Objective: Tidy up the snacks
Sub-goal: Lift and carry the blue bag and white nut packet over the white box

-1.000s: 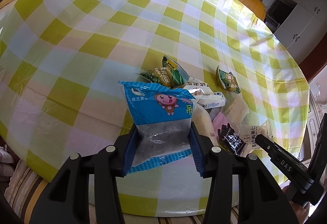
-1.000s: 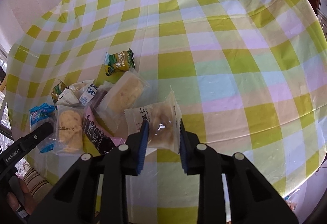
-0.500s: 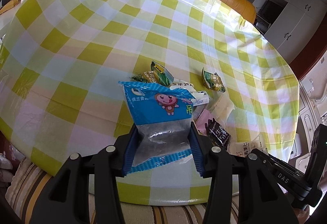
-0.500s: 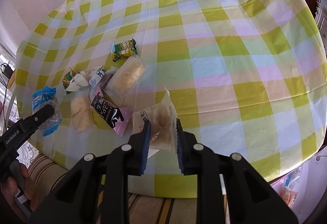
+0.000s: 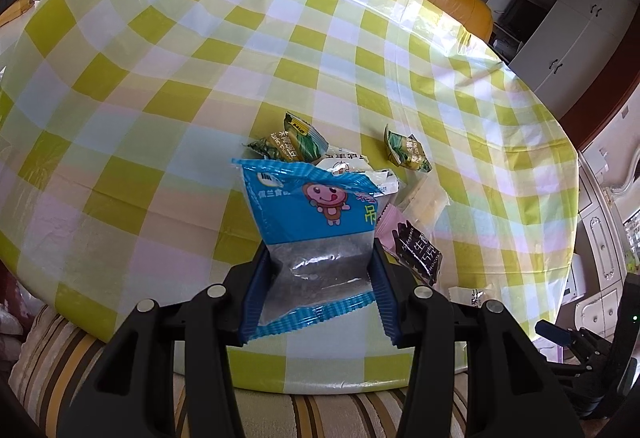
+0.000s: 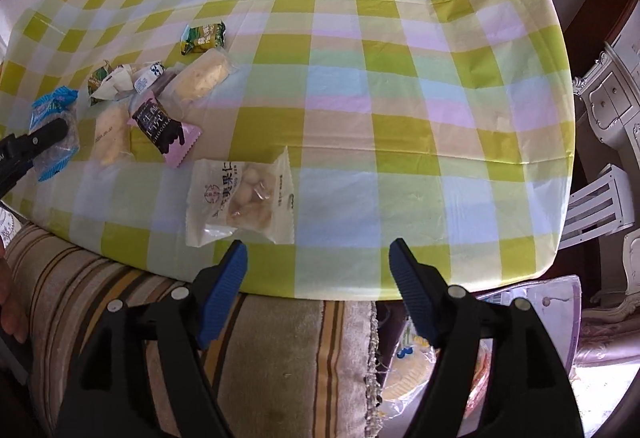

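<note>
well, the right gripper point(image 6: 318, 250) has just been opening and its blue ribbed pads now stand wide apart with nothing between them. the clear plastic packet of pale nut clusters with white printed ends point(image 6: 242, 196) lies flat on the yellow, white and pastel checked plastic tablecloth point(image 6: 400, 86), just ahead of the left-hand pad and apart from it, near the table's front edge. the gripper itself hangs above that edge, over a beige cushion with brown and yellow stripes point(image 6: 280, 350).

the left gripper point(image 5: 318, 278) is pinching a blue snack bag with a cartoon monkey and a clear lower window point(image 5: 316, 230); both pads press on the bag's sides and it stands upright between them, lifted clear of the cloth.

beyond that bag sits the loose cluster of other snacks: a pink wrapper with a black chocolate panel point(image 5: 416, 248), a white torn-looking wrapper point(image 5: 360, 168), and a green and yellow foil packet point(image 5: 296, 142) behind it. a second green and yellow foil packet point(image 5: 406, 154) lies by itself, a little to the right of the heap. from the right gripper's side, a clear packet holding a pale yellow cake point(image 6: 202, 80) rests at the heap's far edge, and another pale biscuit packet point(image 6: 110, 134) lies beside the pink wrapper, touching it.
</note>
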The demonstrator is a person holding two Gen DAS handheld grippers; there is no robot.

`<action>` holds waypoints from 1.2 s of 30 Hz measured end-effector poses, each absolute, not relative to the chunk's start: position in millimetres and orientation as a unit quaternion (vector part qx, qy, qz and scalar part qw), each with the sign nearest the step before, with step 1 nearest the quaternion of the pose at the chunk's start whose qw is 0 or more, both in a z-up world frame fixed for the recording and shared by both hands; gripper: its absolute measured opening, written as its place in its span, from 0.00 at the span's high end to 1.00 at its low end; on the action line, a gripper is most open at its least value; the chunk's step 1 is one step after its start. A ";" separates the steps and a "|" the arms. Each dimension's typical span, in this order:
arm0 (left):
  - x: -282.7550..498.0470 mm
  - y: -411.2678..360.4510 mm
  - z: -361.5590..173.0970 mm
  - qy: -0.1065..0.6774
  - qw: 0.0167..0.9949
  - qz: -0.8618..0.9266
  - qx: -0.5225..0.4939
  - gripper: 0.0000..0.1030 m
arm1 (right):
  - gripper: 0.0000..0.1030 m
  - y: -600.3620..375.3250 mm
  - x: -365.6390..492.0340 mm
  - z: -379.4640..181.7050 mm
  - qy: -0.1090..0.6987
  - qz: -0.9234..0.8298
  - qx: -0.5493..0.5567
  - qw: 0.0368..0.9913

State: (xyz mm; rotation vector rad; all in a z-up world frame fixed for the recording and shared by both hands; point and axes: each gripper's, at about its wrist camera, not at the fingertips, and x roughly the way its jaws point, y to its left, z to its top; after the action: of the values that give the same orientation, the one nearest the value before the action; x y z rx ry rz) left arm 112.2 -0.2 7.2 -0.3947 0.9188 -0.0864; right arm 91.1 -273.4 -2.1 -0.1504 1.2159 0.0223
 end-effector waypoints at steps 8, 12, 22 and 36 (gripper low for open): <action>111.3 0.2 7.1 0.439 0.876 -0.041 -0.193 0.55 | 0.28 -294.1 138.7 -6.6 0.538 -0.041 -0.021 0.841; 110.8 1.7 7.0 0.439 0.876 -0.042 -0.195 0.55 | 0.26 -287.5 142.3 4.4 0.528 -0.029 -0.007 0.849; 109.5 -2.8 10.7 0.434 0.879 -0.052 -0.191 0.55 | 0.25 -243.6 128.9 0.6 0.527 0.023 0.019 0.849; 105.3 -13.6 17.9 0.435 0.879 -0.072 -0.182 0.55 | 0.57 -230.2 141.3 -20.6 0.541 0.021 -0.012 0.841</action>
State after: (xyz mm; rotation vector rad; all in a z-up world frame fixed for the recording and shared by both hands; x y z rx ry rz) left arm 105.3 -13.6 17.9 -0.3800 0.9069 -0.1497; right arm 141.3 -230.2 -20.6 -0.0261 1.1426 0.0446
